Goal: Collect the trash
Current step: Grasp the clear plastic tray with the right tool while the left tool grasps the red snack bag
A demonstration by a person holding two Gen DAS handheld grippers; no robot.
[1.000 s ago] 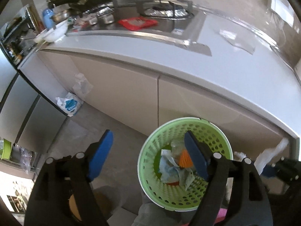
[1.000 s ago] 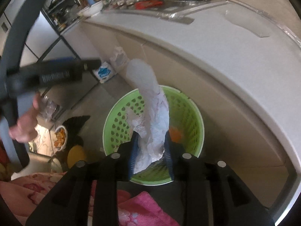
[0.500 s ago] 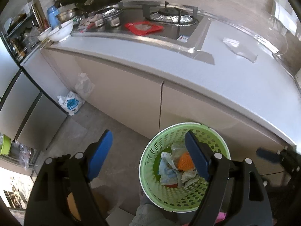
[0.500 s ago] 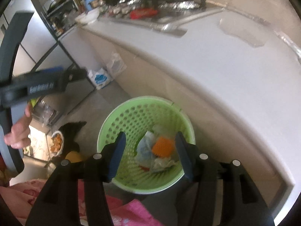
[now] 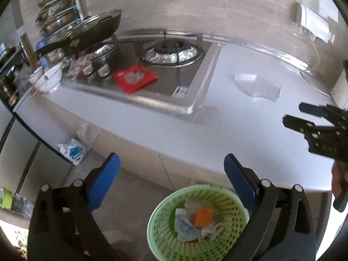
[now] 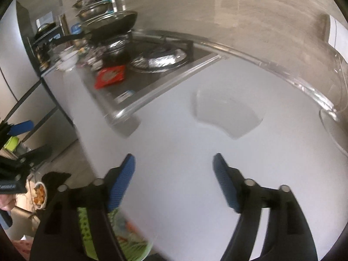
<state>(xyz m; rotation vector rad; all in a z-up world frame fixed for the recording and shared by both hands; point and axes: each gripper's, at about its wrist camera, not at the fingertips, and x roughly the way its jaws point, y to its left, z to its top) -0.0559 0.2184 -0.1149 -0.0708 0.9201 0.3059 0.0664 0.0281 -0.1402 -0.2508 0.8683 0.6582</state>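
Left gripper (image 5: 171, 178): jaws wide & opening, nothing betw. blue pads, nothing held. Hangs above floor in front of white counter (image 5: 250, 130).

Green perforated trash basket (image 5: 228, 198) at 6 o'clock in left wrist view, on floor against cabinet front, partly behind right-hand finger of left gripper. Inside: crumpled white/blue wrappers (image 5: 187, 228) & an orange piece (image 5: 203, 216) lying on top of them, near basket's centre.

Right gripper (image 6: 174, 174): jaws apart & opening, empty, pads clear of everything; white counter surface below. In left wrist view same tool enters at 3 o'clock, over counter edge. Basket rim (image 6: 86, 224) only a sliver at 7 o'clock in right wrist view, mostly hidden behind left-hand finger.

Clear plastic sheet (image 6: 228, 115) flat on counter at 12–1 o'clock from right gripper, well apart from pads; in left wrist view at approx. 2 o'clock.

Red packet (image 5: 136, 78) on steel hob surround at 11 o'clock, just beside foil-lined gas burner (image 5: 171, 52). Black frying pan (image 5: 95, 30) at 10–11 o'clock, resting on a foil-wrapped burner. White bowls (image 5: 46, 78) at 9–10 o'clock near counter's end. White-blue plastic bag (image 5: 72, 151) on floor at 8–9 o'clock, against cabinet base.

Right wrist view blurred; small items by hob not readable.
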